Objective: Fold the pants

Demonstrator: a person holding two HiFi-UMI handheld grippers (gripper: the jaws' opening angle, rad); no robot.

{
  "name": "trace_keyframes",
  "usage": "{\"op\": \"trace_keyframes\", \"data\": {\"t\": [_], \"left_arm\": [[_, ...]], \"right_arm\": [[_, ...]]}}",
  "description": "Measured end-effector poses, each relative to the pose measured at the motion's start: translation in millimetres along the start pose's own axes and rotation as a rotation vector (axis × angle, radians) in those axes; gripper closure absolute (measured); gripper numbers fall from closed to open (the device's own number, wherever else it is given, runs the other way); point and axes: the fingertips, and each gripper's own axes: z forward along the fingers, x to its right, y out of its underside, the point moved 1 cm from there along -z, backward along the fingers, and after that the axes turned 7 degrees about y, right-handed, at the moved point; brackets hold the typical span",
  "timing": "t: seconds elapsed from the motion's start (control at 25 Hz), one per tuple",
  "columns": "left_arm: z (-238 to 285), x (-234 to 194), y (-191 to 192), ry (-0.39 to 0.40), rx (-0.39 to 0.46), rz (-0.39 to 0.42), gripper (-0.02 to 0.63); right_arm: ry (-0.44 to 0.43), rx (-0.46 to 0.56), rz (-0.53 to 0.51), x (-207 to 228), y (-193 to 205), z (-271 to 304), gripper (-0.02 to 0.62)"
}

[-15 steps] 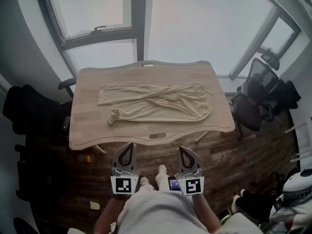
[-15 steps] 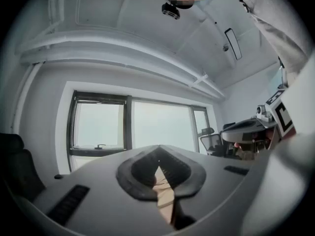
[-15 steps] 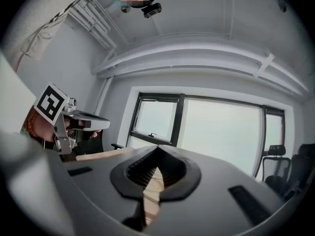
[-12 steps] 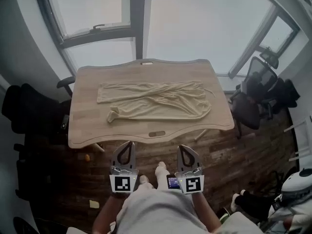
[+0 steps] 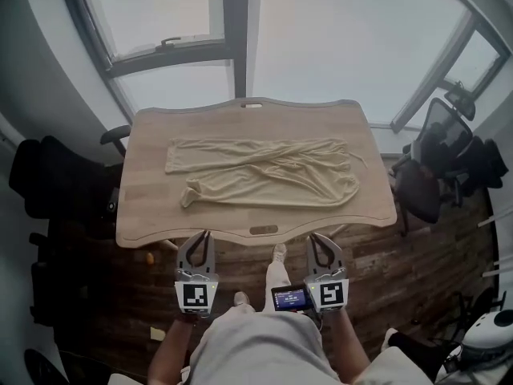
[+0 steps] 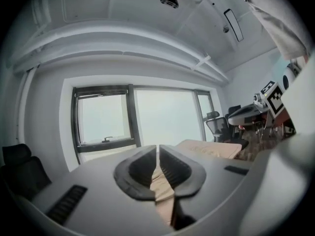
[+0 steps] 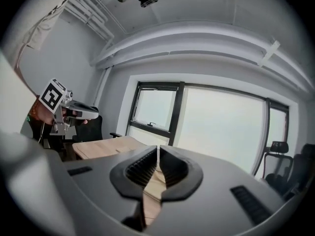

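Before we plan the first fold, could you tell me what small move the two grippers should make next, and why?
Probably bring the left gripper and right gripper forward over the table, opening them on the way. Both are shut and empty, held short of the near edge, and the pants lie spread out, untouched.

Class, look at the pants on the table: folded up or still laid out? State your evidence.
Still laid out. In the head view the pants stretch lengthwise across the table, both legs showing separately.

Left gripper [image 5: 196,251] level, fingers pressed together, empty; right gripper [image 5: 324,253] alongside, likewise closed.
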Motion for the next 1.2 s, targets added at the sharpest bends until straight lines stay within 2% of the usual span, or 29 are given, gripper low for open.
{"op": "trace_keyframes", "data": {"t": [0.08, 0.2, 0.36, 0.48, 0.68, 0.8, 0.92, 1.2], "left_arm": [[21.3, -1.4, 7.1, 0.002, -0.035, 0.002, 0.598], [57.7, 0.9, 5.7, -0.004, -0.027, -0.004, 0.598], [114.3, 12.8, 10.8, -0.004, -0.064, -0.013, 0.598], [159.8, 19.3, 5.7, -0.006, -0.081, -0.026, 0.598], [216.0, 28.0, -1.2, -0.019, -0.099, -0.027, 0.598], [237.3, 39.8, 1.8, -0.007, -0.118, -0.012, 0.598], [245.5, 43.0, 14.3, 0.001, -0.176, -0.011, 0.598], [267.8, 17.0, 44.8, 0.009, -0.249, 0.025, 0.598]], "right_arm": [[-0.002, -0.006, 0.008, 18.5, 10.0, 17.5, 0.589], [-0.013, -0.024, 0.027, 41.7, 22.2, 44.6, 0.589], [-0.056, -0.028, 0.030, 74.6, 36.7, 83.2, 0.589], [-0.095, -0.033, 0.018, 107.5, 46.1, 113.9, 0.589], [-0.122, -0.060, 0.060, 159.1, 64.5, 158.9, 0.590], [-0.145, -0.071, 0.062, 178.4, 77.3, 182.3, 0.591], [-0.180, -0.090, 0.027, 187.2, 88.2, 198.9, 0.591], [-0.213, -0.152, -0.012, 199.7, 115.8, 226.3, 0.590]]}}
